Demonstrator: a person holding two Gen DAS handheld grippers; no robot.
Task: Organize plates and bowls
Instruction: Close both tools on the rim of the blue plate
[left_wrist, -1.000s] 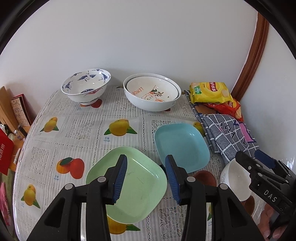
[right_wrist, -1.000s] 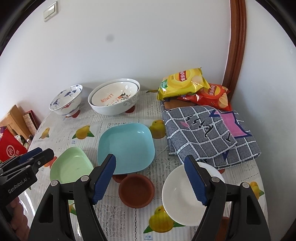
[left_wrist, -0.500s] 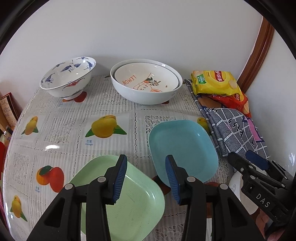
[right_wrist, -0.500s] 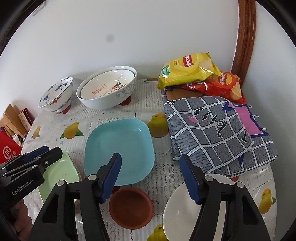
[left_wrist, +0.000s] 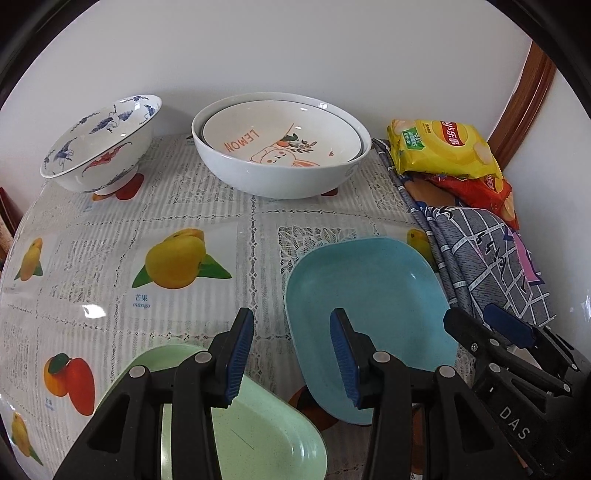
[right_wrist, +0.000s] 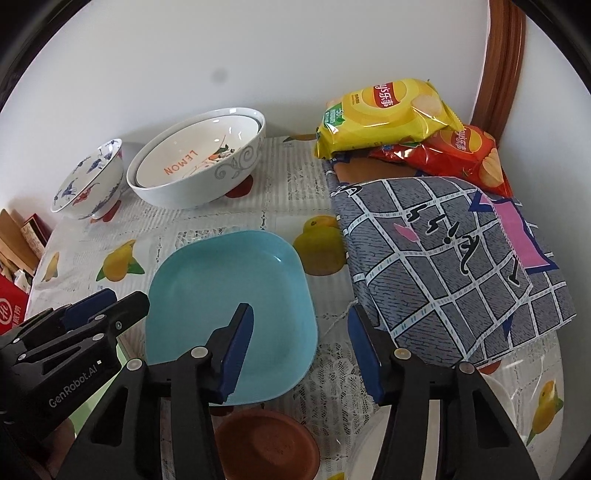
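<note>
Your left tool (left_wrist: 291, 354) hangs with its jaws spread and nothing between them, and your right tool (right_wrist: 301, 350) is likewise parted and empty. Take the blue plate (right_wrist: 229, 314) as the landmark: it lies flat on the counter (left_wrist: 110, 258), and both tools point over its near edge. From the left wrist view, the right-hand blue pad sits over the plate's near-left rim while the left-hand pad is over bare cloth, so the plate lies ahead and to the right of that tool. From the right wrist view, the left-hand pad overlaps the plate's near-right portion and the right-hand pad is off it, toward the checked cloth (right_wrist: 454, 258); the plate lies ahead and to the left. Neither tool looks clearly nearer; I cannot tell whether either touches the rim. The green plate (left_wrist: 240, 432) lies just left of the blue plate and nearer you, under the left tool's body. A brown saucer (right_wrist: 266, 443) sits just in front of the blue plate, and a white dish (right_wrist: 373, 454), mostly hidden, is right of the saucer. Behind the blue plate, well apart, stand the nested white bowls (left_wrist: 280, 147), with the blue-patterned bowl (left_wrist: 99, 144) left of them. My guess is the blue plate is the next pick, probably to stack with the green one; a rim grip at its near edge seems needed.
</note>
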